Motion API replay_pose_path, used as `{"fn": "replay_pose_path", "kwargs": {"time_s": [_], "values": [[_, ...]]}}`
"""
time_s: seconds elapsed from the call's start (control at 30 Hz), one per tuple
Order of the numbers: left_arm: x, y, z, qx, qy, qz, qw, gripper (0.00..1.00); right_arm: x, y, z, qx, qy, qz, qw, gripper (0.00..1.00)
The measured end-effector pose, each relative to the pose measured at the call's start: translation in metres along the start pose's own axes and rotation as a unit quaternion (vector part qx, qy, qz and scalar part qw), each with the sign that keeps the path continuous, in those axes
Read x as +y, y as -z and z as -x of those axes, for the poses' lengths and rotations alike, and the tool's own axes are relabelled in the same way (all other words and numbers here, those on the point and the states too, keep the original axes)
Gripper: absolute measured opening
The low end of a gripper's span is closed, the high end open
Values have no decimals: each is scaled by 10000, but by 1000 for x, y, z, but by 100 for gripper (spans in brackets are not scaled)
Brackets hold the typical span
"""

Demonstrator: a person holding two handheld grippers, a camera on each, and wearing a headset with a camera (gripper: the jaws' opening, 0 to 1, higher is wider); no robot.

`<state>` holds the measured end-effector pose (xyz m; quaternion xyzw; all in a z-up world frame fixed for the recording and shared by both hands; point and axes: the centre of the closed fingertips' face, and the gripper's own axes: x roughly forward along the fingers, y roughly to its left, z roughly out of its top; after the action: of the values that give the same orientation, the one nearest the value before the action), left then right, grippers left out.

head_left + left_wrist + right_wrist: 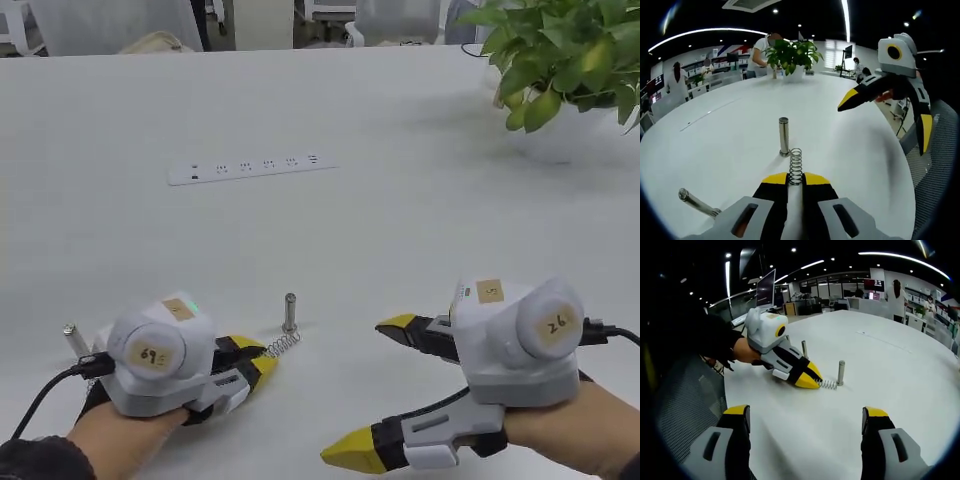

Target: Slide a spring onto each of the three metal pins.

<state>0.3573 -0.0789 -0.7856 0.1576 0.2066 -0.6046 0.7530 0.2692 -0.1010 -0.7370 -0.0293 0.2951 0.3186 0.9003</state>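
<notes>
Plainly, left gripper (795, 177) clamps spring (796, 162) beside upright pin (784, 136); right gripper (805, 411) gapes wide.

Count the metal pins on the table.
2. One pin stands upright just past the spring held in the left tongs; the other pin stands beside that gripper's body, on its outer side. A third may be hidden.

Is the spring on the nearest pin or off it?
Off: the spring, pinched by the left gripper, lies sideways beside the upright pin.
</notes>
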Motion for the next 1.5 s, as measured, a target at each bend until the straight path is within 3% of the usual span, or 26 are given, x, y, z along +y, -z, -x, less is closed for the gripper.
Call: {"fn": "replay_pose_path", "kwargs": {"time_s": [0.43,0.7,1.5], "values": [[-3,2,5,51,37,-222,9997,2,1,0,1,11,-16,18,10000,91],[-13,0,14,16,167,-279,9995,2,2,-3,1,-9,-50,49,10000,90],[-48,-40,69,-472,415,-691,9956,2,18,-22,7,-78,-299,378,9988,82]]}}
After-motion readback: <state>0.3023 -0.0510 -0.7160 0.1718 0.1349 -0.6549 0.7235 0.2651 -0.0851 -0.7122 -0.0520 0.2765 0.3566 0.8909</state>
